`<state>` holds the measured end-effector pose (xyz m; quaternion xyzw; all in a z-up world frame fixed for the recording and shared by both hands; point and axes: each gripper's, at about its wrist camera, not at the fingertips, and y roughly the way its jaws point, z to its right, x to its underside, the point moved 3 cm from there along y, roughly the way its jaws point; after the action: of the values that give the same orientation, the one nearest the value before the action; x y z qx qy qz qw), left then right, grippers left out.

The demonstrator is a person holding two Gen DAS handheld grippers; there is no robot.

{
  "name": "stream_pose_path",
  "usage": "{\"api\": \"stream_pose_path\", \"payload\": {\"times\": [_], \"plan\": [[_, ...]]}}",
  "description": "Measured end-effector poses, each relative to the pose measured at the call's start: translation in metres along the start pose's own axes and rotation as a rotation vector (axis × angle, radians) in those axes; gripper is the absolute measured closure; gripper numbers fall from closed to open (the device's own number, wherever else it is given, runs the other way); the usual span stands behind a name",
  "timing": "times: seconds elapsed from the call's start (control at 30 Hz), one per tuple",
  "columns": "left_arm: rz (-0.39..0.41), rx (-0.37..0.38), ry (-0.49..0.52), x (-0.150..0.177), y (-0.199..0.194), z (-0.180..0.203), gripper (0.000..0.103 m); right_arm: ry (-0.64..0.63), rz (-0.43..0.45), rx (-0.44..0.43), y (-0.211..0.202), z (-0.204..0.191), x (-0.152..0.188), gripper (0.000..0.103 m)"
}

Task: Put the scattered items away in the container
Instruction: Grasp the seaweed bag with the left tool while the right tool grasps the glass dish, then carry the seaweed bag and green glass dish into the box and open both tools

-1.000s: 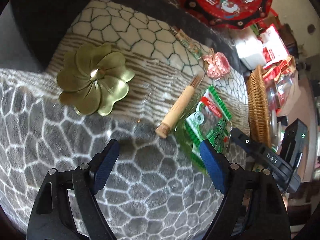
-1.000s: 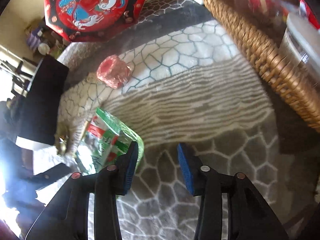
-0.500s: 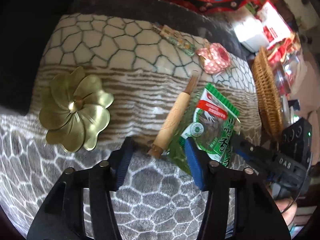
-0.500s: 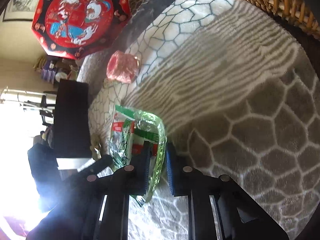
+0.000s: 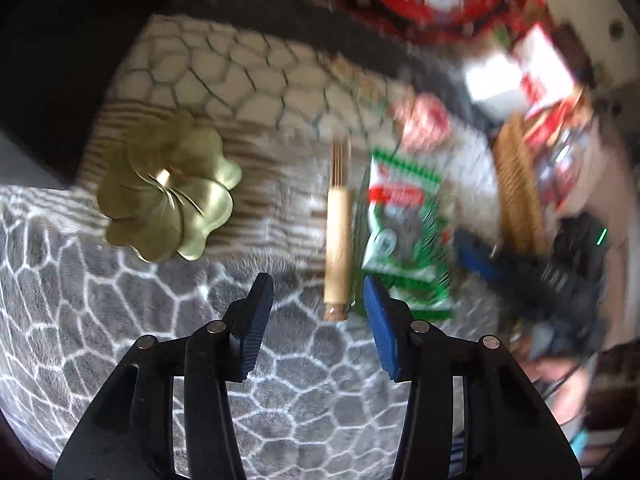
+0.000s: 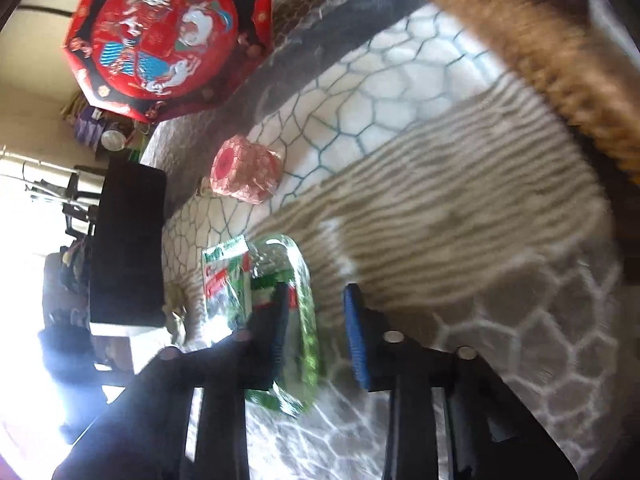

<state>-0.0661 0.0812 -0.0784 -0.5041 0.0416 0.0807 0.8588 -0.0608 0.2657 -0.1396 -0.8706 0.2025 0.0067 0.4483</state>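
Observation:
On the patterned blanket lie a wooden-handled brush (image 5: pixel 338 236), a green snack packet (image 5: pixel 404 236), a pink wrapped candy (image 5: pixel 424 120) and a gold flower-shaped dish (image 5: pixel 168 192). My left gripper (image 5: pixel 318 300) is open, and the brush's near end lies just ahead between its fingertips. My right gripper (image 6: pixel 316 312) is open beside the green packet (image 6: pixel 280 292), whose right edge lies between the fingers. The pink candy (image 6: pixel 246 176) lies farther off. The wicker basket (image 6: pixel 532 40) is at the upper right, and it also shows in the left wrist view (image 5: pixel 516 192).
A red octagonal tin (image 6: pixel 168 32) stands at the back of the blanket. A black box (image 6: pixel 128 240) sits at the left edge. Red packets and a white box (image 5: pixel 496 80) lie beyond the basket. The right gripper (image 5: pixel 520 268) appears blurred in the left wrist view.
My left gripper narrowed, then widened a little, and lined up with the brush. My right gripper closed at the green packet half a second ago and has now opened again.

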Motion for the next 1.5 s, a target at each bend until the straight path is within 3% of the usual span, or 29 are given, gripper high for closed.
{"api": "stream_pose_path", "payload": {"times": [0.13, 0.4, 0.63, 0.77, 0.83, 0.97, 1.23, 1.5], "plan": [[0.017, 0.06, 0.006, -0.017, -0.001, 0.017, 0.059, 0.04, -0.024, -0.065, -0.001, 0.006, 0.015, 0.073], [-0.039, 0.008, 0.027, -0.024, 0.026, 0.02, 0.059, 0.057, -0.037, -0.092, 0.008, 0.005, 0.011, 0.075], [-0.066, 0.052, 0.041, -0.019, 0.048, 0.02, 0.058, 0.012, -0.063, -0.097, 0.022, -0.007, 0.004, 0.077], [-0.044, 0.02, 0.088, -0.016, 0.049, 0.028, 0.058, -0.029, -0.069, -0.071, 0.024, -0.011, 0.002, 0.081], [-0.039, 0.037, 0.059, -0.016, 0.047, 0.023, 0.065, -0.031, -0.073, -0.074, 0.025, -0.01, 0.002, 0.082], [-0.043, 0.051, 0.044, -0.016, 0.045, 0.02, 0.066, -0.039, -0.067, -0.049, 0.022, -0.014, 0.003, 0.083], [-0.018, 0.107, 0.041, -0.02, 0.017, 0.025, 0.066, -0.084, -0.047, -0.057, 0.004, -0.034, -0.002, 0.083], [0.061, 0.127, 0.035, -0.041, -0.045, 0.026, 0.066, -0.164, -0.004, -0.084, -0.029, -0.096, -0.015, 0.086]]}}
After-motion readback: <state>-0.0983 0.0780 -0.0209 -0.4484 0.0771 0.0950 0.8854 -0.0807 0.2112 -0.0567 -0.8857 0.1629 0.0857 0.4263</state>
